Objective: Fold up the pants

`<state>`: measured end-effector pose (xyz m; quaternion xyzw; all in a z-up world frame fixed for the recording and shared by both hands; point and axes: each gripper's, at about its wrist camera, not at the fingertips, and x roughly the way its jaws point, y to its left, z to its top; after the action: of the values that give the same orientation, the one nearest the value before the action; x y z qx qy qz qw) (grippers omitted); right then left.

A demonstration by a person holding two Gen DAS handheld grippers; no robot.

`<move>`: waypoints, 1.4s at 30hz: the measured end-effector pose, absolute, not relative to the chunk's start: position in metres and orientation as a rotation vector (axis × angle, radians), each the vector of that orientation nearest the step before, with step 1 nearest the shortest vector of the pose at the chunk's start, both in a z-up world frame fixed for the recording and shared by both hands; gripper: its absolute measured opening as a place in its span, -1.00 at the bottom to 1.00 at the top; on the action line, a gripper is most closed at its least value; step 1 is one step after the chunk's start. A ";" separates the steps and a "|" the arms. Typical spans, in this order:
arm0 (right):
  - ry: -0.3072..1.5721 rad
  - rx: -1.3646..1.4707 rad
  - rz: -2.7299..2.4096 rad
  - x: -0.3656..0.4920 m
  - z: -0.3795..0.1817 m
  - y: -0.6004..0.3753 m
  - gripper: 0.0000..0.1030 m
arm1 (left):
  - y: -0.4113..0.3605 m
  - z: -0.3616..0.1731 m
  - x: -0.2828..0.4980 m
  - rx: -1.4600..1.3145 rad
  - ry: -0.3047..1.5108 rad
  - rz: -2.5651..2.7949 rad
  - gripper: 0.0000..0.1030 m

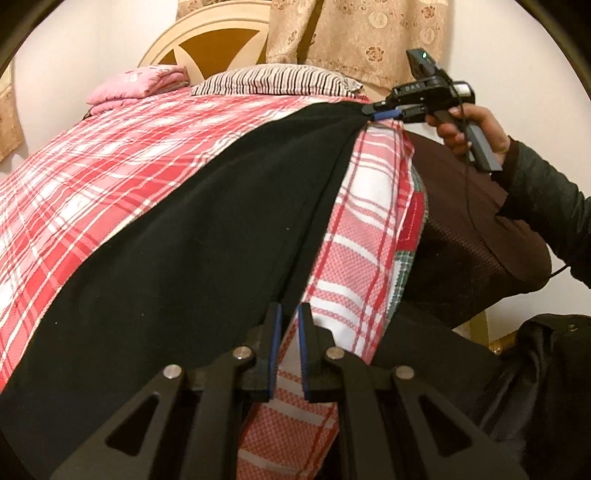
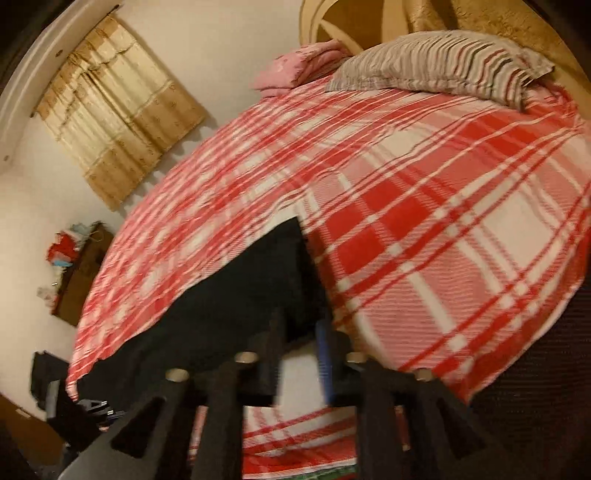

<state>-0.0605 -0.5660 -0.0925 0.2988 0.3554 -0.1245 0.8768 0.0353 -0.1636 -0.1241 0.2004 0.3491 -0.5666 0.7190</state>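
Note:
Black pants (image 1: 192, 236) lie stretched along the near edge of a bed with a red-and-white plaid cover (image 1: 110, 158). My left gripper (image 1: 290, 314) is at the pants' near end, its jaws close together on a thin edge of the black cloth. My right gripper (image 1: 373, 110) shows in the left wrist view, shut on the pants' far end and holding it slightly raised. In the blurred right wrist view the pants (image 2: 255, 280) run from between my right gripper's fingers (image 2: 301, 328) across the plaid cover (image 2: 406, 206).
A striped pillow (image 1: 277, 79) and a folded pink blanket (image 1: 136, 83) lie at the headboard end. A curtain (image 1: 354, 33) hangs behind. The bed's dark side (image 1: 469, 236) drops at right. A dresser (image 2: 81, 273) stands by the far wall.

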 end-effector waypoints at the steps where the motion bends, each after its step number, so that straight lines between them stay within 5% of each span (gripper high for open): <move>1: 0.741 0.623 -0.282 -0.061 -0.092 -0.568 0.19 | -0.161 -0.123 0.035 0.436 0.768 -1.249 -0.81; 13: 0.770 0.581 -0.193 0.004 -0.066 -0.583 0.16 | -0.155 -0.115 0.056 0.319 0.757 -1.210 -0.81; 14: 0.813 0.566 -0.195 0.014 -0.072 -0.580 0.06 | -0.158 -0.119 0.057 0.327 0.766 -1.215 -0.81; 16: 0.870 0.513 -0.222 0.027 -0.080 -0.575 -0.61 | -0.161 -0.126 0.056 0.337 0.786 -1.220 -0.81; 21: 0.847 0.414 -0.266 0.034 -0.077 -0.566 -0.89 | -0.162 -0.138 0.057 0.358 0.842 -1.233 -0.81; 27: 0.867 0.393 -0.326 0.046 -0.091 -0.575 -0.89 | -0.163 -0.140 0.054 0.366 0.844 -1.235 -0.81; 32: 0.832 0.437 -0.348 0.029 -0.083 -0.578 -0.79 | -0.157 -0.135 0.052 0.364 0.823 -1.221 -0.81; 34: 0.801 0.388 -0.391 0.017 -0.069 -0.567 0.13 | -0.151 -0.129 0.051 0.363 0.792 -1.203 -0.81; 35: 0.781 0.356 -0.375 0.008 -0.058 -0.554 0.25 | -0.149 -0.127 0.052 0.359 0.783 -1.196 -0.80; 42: 0.781 0.278 -0.100 -0.014 -0.037 -0.447 0.26 | -0.139 -0.127 0.056 0.338 0.784 -1.161 -0.79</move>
<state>-0.0137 -0.4473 -0.0372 0.1349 0.3794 -0.0486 0.9141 0.0560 -0.1390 -0.1275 0.1548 0.3588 -0.5314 0.7516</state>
